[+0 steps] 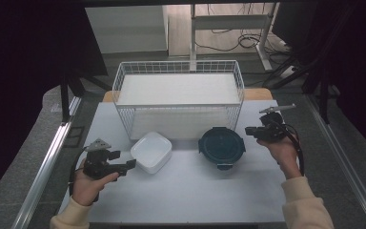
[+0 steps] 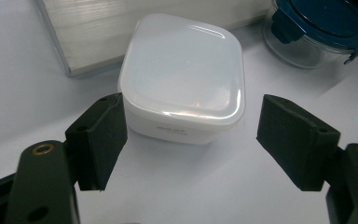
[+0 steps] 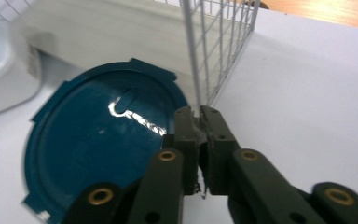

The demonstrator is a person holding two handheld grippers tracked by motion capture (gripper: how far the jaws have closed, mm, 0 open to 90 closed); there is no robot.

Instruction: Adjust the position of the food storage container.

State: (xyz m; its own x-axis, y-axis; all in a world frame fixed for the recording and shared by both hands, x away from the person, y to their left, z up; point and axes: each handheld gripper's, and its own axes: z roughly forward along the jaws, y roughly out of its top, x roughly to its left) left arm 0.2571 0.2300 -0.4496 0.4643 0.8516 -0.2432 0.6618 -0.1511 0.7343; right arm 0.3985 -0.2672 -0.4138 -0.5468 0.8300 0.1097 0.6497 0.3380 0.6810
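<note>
Far left on the white tabletop point(image 1: 186, 200): left gripper point(image 1: 132, 164), held low in the person's left hand point(image 1: 88, 183), jaws standing wide apart with nothing pressed between them. Just past the jaw tips: a squat white plastic box with rounded corners and a milky translucent lid point(image 1: 151, 151), lid on, upright on the table. Seen from the left gripper view, the same white box point(image 2: 182, 77) just ahead of the gap between the two black pads point(image 2: 98, 140), apart from both, small printing on its front wall too faint to read.

Behind and in the middle: a large white wire basket point(image 1: 178, 98), with a pale flat panel lying in it, close behind both containers. Between the wires, the panel's edge blurred and hard to read.

Right of the white box, near but apart: a round clear container with a dark teal clip-on lid point(image 1: 221, 145), clips down. In the left gripper view, cut off at the top right corner point(image 2: 319, 28); in the right gripper view, lid point(image 3: 102, 144) partly covered by the gripper's own jaws, its near edge hidden.

Far right: right gripper point(image 1: 248, 130), in the right hand point(image 1: 282, 149), beside the teal lid, jaws pressed together on nothing, tips point(image 3: 200, 114) near the basket's corner wire point(image 3: 193, 51).
</note>
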